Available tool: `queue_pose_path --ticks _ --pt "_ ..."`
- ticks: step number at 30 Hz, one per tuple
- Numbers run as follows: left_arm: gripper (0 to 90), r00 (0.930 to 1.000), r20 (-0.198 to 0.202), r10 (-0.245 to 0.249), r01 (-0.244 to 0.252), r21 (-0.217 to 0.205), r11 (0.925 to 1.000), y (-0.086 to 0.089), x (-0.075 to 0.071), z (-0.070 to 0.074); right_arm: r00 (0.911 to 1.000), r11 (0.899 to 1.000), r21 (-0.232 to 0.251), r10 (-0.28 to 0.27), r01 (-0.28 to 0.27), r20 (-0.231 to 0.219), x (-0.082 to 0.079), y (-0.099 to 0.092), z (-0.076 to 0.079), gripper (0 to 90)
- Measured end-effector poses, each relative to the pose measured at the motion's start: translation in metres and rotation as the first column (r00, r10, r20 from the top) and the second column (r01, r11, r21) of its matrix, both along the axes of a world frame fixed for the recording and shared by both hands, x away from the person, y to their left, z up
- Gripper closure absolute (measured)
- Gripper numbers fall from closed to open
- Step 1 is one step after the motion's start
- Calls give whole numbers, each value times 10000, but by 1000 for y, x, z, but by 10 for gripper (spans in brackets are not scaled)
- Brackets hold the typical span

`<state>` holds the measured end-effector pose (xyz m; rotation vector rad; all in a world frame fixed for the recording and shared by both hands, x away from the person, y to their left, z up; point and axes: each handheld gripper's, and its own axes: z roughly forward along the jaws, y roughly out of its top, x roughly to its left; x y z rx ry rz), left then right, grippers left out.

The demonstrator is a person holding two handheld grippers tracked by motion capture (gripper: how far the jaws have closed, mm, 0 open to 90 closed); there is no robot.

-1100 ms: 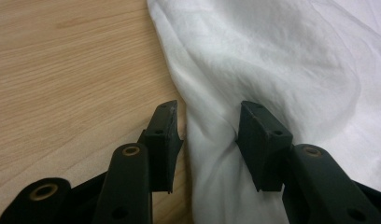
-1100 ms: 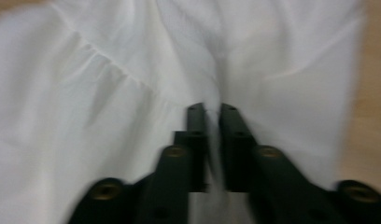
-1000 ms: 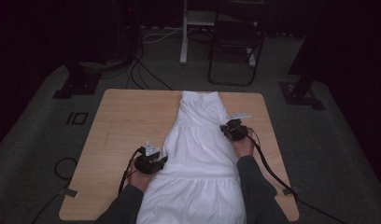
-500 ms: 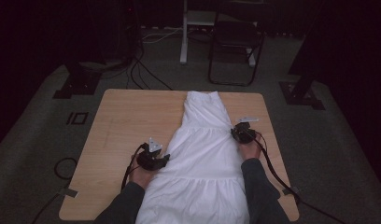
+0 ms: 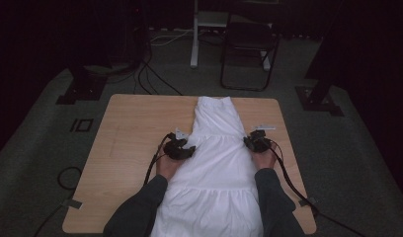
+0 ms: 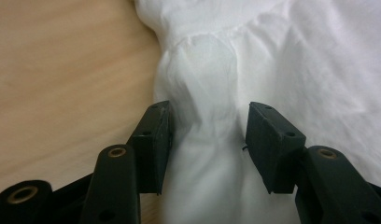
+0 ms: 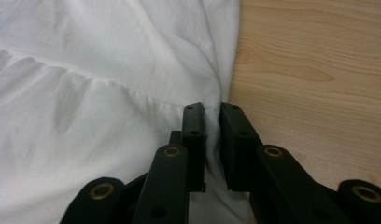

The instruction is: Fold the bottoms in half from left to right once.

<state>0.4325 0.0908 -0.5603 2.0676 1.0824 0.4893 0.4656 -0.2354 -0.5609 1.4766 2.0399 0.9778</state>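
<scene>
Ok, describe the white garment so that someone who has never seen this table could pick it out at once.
On the light wooden table, the white garment lies flat down the middle, narrow at the far end and flaring over the near edge. Gathered seams cross it in tiers. It is the table's one cloth item, with the left gripper and right gripper at its side edges.

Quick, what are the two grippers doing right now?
Left gripper: jaws open, white dress fabric between them.
Right gripper: jaws nearly closed, pinching the dress's edge.

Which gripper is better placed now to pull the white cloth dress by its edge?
Probably the right gripper: its jaws stand narrow around the white cloth dress edge. The left gripper has just been opening, with a fold loose between its jaws.
</scene>
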Motion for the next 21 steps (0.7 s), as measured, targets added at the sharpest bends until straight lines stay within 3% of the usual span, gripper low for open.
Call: queue_pose_path --ticks 4,7,15,19,21 --pt "500 9996 100 265 -267 155 9995 0 -8 -1 9998 10000 -24 41 -40 186 -7 4 -2 793" --pt "500 9990 132 424 -426 186 9989 2 -22 -1 9995 9998 -150 94 -89 299 -19 9 -3 789" --pt "500 9985 122 528 -529 148 9985 14 -78 -4 9960 9962 173 846 -851 273 -70 17 -6 783" --pt "500 9988 129 471 -473 174 9987 19 -107 -5 9894 9896 -17 1438 -1438 220 -100 19 -6 777" --pt "499 9997 118 201 -203 176 9996 22 -118 -6 9860 9861 -64 1663 -1663 113 -111 18 -6 769"
